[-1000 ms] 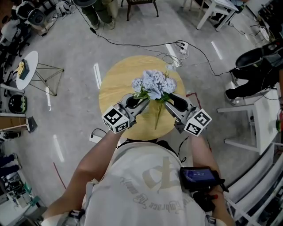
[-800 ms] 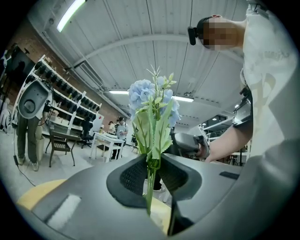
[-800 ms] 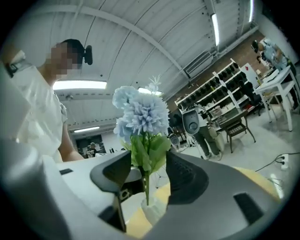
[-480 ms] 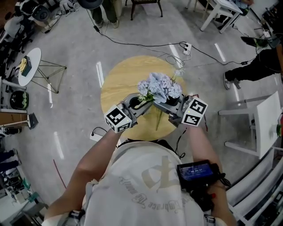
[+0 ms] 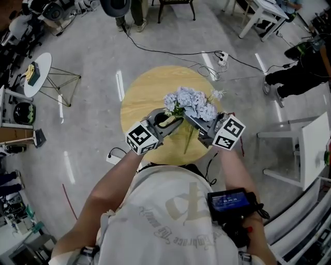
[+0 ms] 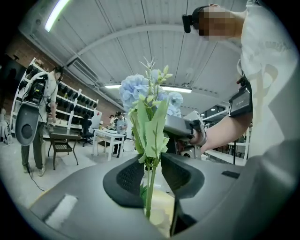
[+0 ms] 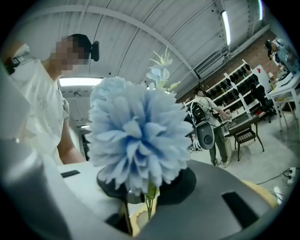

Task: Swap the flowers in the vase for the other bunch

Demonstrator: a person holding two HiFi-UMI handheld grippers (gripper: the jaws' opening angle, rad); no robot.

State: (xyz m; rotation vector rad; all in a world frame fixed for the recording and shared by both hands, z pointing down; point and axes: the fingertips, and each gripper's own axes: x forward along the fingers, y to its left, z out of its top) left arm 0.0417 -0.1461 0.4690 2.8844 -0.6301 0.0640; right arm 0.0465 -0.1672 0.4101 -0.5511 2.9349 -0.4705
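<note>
A bunch of pale blue flowers [image 5: 191, 102] with green stems hangs over the round wooden table [image 5: 145, 93]. My left gripper [image 5: 173, 120] reaches it from the left and my right gripper [image 5: 195, 123] from the right, both low on the stems. In the left gripper view the stems [image 6: 149, 187] stand between the jaws of that gripper [image 6: 152, 171], which have just been opening; a gap shows beside the stems. In the right gripper view a big blue bloom [image 7: 136, 136] covers the right gripper [image 7: 147, 187], whose jaws have just been closing on the stems. No vase is in view.
Cables and a power strip [image 5: 223, 56] lie on the floor beyond the table. A small white side table [image 5: 37, 72] stands far left and a white table [image 5: 310, 145] at the right. People stand at the top [image 5: 132, 13] and right [image 5: 305, 67].
My right gripper has swung in to the left and up against the bunch, and its cube now sits closer to the left one. The bunch has shifted slightly right. The left gripper stayed put.
</note>
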